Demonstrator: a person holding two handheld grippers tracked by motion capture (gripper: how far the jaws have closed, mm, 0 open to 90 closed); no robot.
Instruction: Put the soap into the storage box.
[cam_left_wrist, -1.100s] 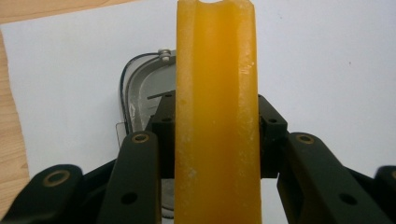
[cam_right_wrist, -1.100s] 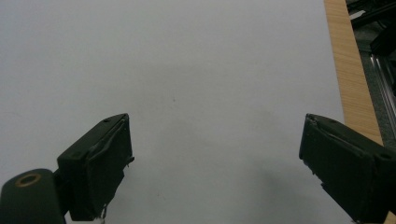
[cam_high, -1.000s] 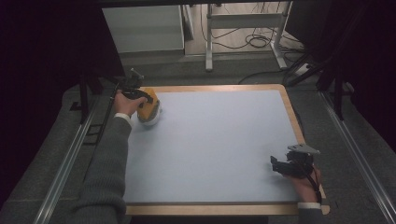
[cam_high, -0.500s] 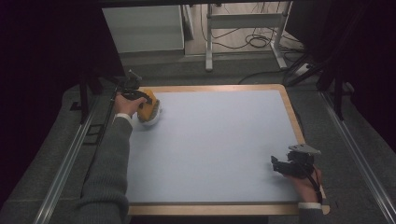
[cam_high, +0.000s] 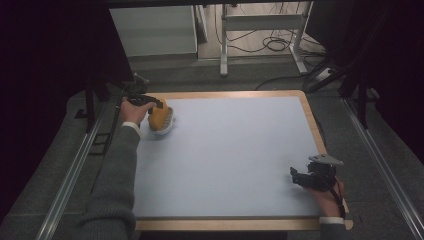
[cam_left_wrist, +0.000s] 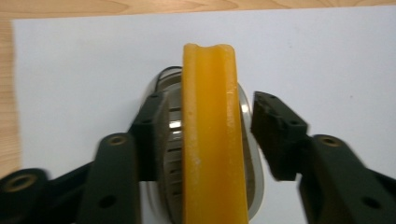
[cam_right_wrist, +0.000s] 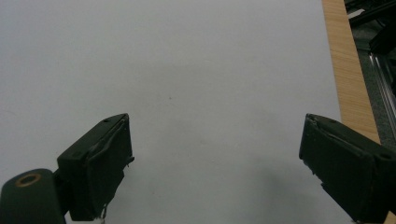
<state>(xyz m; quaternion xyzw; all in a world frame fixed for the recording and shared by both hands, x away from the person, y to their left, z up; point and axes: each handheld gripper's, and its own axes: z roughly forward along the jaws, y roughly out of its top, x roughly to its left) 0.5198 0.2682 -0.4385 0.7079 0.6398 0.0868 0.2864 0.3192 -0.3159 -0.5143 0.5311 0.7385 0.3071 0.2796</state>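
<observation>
Now left gripper jaws just opened, pads clear of yellow handle between them: iron released, standing at worktop ten o'clock corner. Placement looks done. Right gripper wide, empty, idle at four o'clock.

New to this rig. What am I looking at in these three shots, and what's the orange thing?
There is no robot arm here: a person holds a two-jaw tool in each hand. The high view looks down on a table with a pale mat. The other two pictures come from cameras riding on each tool, looking along its black jaws.

The left tool sits at the far left corner, over an orange handle on a shiny metal object, possibly a grater. Its jaws have just been opening: the handle stands between them, with a gap on one side.

The right tool rests near the right edge, jaws wide open, holding nothing.
</observation>
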